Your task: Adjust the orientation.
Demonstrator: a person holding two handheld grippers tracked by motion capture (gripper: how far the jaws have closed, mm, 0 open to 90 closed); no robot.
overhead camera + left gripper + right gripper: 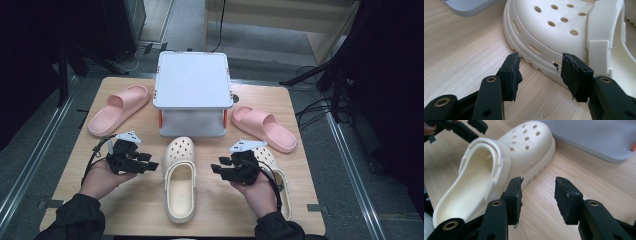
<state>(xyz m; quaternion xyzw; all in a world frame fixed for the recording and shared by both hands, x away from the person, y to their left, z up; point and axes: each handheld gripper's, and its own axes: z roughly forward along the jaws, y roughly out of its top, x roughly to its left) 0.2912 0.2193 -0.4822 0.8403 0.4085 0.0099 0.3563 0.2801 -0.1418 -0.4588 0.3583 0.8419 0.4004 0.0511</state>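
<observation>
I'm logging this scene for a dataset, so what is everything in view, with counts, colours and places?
Clog: 2, cream; one at table centre between the hand-held grippers, one at the right, partly under the right hand.
Slide sandal: 2, pink; one far left, one far right.
Two-tier stand: 1, white with orange posts, far centre.
Table: 1, light wood.
Left hand-held gripper: 1, black, open, nothing held, left of the centre clog.
Right hand-held gripper: 1, black, open, nothing held, right of it.
Hands: 2, dark sleeves, near edge.
</observation>
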